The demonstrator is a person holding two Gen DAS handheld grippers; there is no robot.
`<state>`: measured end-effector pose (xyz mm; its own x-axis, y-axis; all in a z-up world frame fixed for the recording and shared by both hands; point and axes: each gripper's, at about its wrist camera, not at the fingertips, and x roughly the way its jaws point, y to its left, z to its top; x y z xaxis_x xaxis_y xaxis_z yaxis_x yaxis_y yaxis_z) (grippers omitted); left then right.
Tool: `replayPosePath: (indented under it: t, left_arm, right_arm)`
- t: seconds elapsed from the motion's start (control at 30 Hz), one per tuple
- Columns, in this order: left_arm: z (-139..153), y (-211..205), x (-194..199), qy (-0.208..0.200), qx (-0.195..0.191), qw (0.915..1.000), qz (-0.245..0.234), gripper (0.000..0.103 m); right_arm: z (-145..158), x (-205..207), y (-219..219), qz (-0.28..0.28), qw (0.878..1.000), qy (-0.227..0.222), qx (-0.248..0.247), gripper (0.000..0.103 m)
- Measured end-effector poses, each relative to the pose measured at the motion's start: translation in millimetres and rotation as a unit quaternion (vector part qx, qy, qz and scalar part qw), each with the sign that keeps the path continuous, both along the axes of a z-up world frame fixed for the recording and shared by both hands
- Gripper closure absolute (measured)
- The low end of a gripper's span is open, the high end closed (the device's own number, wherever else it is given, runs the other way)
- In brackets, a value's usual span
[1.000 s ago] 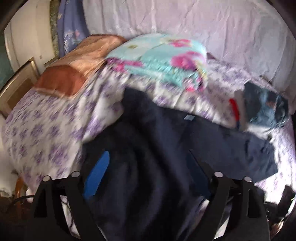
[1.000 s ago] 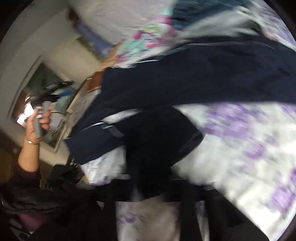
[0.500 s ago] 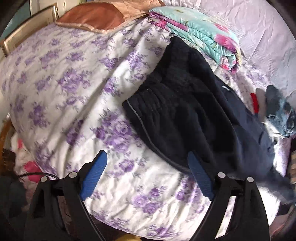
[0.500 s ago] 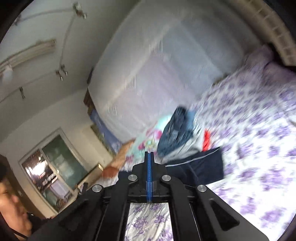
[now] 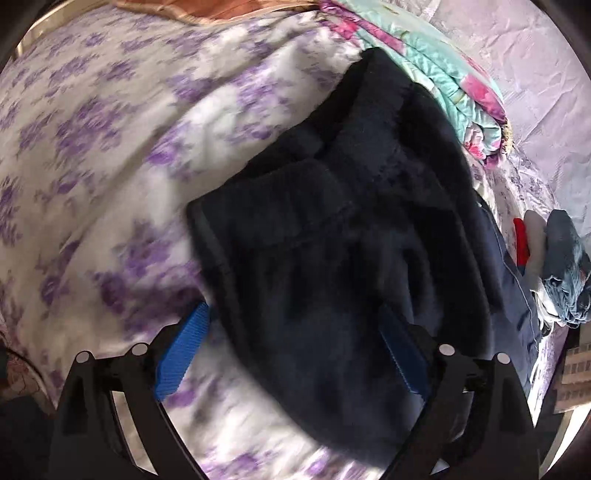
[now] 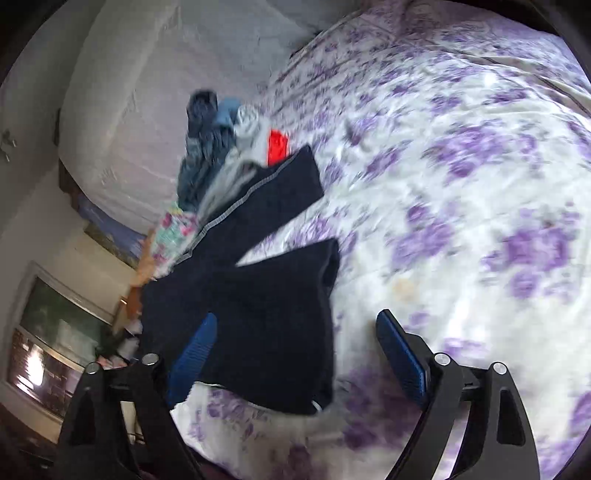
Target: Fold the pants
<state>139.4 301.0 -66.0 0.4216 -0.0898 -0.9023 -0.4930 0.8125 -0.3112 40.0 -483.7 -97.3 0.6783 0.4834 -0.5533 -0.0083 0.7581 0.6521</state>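
1. The left gripper (image 5: 293, 354) hangs over the bed with its jaws spread wide, gripping nothing; its blue pads (image 5: 181, 354) sit either side of dark cloth.
2. Between and just ahead of those jaws lie the navy pants (image 5: 332, 240), waistband end nearest the left-hand pad, the fabric bunched and running off beyond the right-hand pad.
3. The right gripper (image 6: 295, 354) also has its jaws wide apart and empty, poised above the bed.
4. A folded-over leg of the pants (image 6: 273, 325) lies between its jaws, closer to the left-hand pad; a second leg with a pale side stripe stretches away ahead.
5. Under both grippers spreads the purple-flowered bedsheet (image 6: 461, 206), bare to the right of the right gripper's jaws.
6. Past the far leg end sits a heap of clothes (image 6: 218, 147) in denim blue, grey and red, touching the cuff.
7. Beyond the left gripper's jaws, behind the pants, rests a folded floral quilt (image 5: 443, 81) in teal and pink, with an orange-brown blanket (image 5: 221, 7) further left.
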Motion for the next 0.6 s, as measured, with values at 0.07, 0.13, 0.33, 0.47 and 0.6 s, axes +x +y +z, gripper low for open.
replayPosePath:
  t: [0.07,0.13,0.33,0.47,0.6]
  left_arm:
    - [5.1,-5.2,5.7,0.000,0.010,1.0000,-0.001,0.025]
    - [10.8,-9.5,4.4,-0.006,0.021,0.9998,0.000,0.065]
    - [28.0,-24.5,-13.2,-0.041,0.018,0.9988,-0.022,0.087]
    - [60.5,-17.5,-30.0,-0.090,-0.015,0.9958,0.007,0.088]
    - [99.5,-22.7,-74.8,-0.124,-0.019,0.9919,0.019,0.088]
  right_arm:
    - [-1.6,-6.5,17.4,0.009,1.000,-0.009,-0.023,0.003]
    - [-5.3,-3.5,26.9,0.027,0.999,-0.001,-0.017,0.003]
    - [4.4,20.3,27.5,0.080,0.996,-0.012,0.030,0.097]
    - [43.6,27.8,-4.5,0.046,0.997,-0.044,0.034,0.098]
    - [92.4,-3.0,-26.1,0.048,0.994,-0.100,0.013,0.098]
